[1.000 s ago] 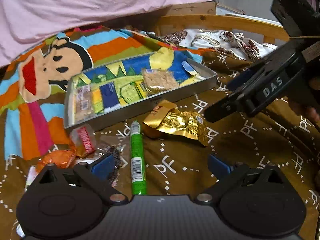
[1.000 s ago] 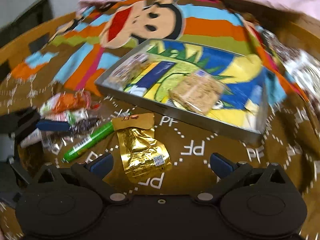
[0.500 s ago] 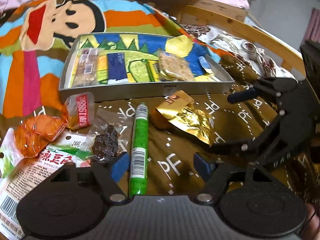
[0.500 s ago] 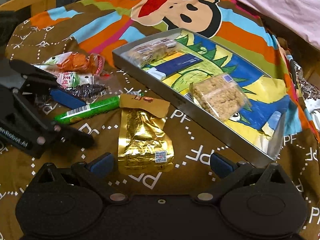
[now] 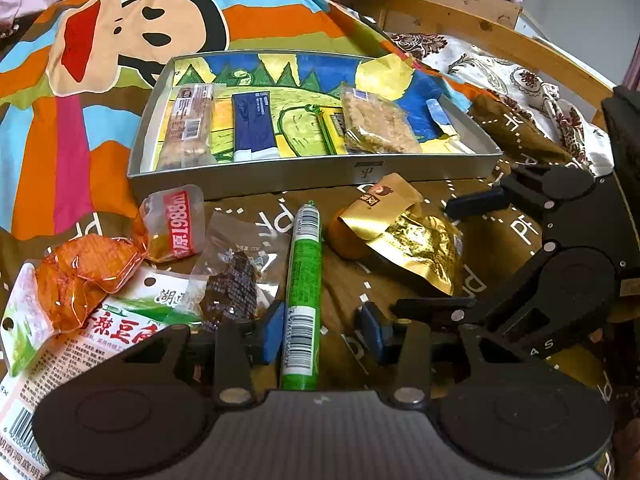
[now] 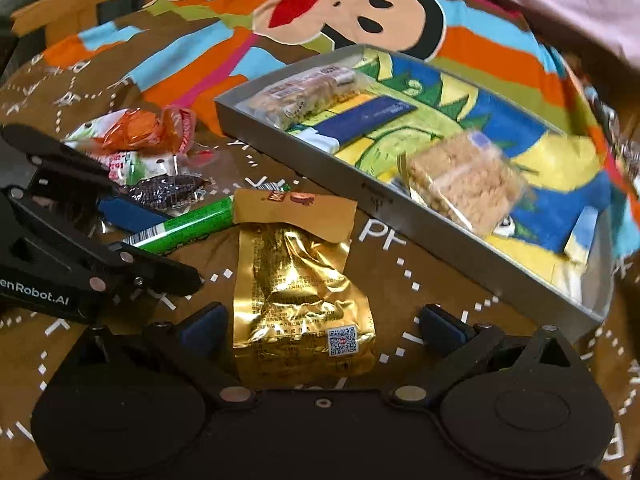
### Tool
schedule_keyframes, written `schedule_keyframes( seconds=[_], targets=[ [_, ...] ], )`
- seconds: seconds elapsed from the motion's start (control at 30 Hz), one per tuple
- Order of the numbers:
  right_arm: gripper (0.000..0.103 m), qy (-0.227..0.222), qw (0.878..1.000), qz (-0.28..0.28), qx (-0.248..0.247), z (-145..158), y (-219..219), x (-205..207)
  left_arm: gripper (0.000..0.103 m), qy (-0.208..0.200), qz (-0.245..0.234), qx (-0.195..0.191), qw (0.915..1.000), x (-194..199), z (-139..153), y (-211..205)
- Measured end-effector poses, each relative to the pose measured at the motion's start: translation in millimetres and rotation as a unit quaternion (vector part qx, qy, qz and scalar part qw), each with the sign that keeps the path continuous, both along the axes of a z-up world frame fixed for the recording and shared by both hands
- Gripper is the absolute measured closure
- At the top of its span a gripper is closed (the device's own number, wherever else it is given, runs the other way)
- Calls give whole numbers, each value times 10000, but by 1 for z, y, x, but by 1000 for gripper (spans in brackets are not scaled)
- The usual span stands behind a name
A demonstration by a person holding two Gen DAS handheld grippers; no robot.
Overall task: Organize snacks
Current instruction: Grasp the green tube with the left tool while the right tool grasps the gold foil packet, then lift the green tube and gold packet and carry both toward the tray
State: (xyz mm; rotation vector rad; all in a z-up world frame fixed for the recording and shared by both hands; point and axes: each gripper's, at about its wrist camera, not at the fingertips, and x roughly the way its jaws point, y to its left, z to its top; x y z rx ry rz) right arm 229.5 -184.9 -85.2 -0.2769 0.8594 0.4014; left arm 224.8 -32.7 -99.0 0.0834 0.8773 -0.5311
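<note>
left gripper (image 5: pixel 322 330): closing around green stick (image 5: pixel 305 280), pads not yet pressing | right gripper (image 6: pixel 322 326): wide apart astride gold pouch (image 6: pixel 298 292) | tray (image 5: pixel 304 178) far

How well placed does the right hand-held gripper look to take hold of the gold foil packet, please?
Probably well placed. The gold foil packet lies flat on the cloth between the open fingers of the right hand-held gripper, with nothing on top of it. The green stick only touches its far end.

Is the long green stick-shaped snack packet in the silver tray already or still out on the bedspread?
Out. The long green stick-shaped snack packet lies on the brown bedspread in front of the silver tray, between the left gripper's blue pads.
</note>
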Motion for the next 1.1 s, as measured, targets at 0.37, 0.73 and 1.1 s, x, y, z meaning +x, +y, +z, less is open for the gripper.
schedule_keyframes(
  seconds=[0.37,0.73,1.1],
  targets=[
    [38,207,9996,-47,177,15,5,-6,68,58,152,192,9997,-2,2,-5],
    [40,70,9985,-346,-417,25,11,-29,85,404,471,201,9979,-4,10,-2],
    [43,-477,9905,-21,-1287,27,27,-53,85,792,796,-107,9936,-17,18,7]
  ],
)
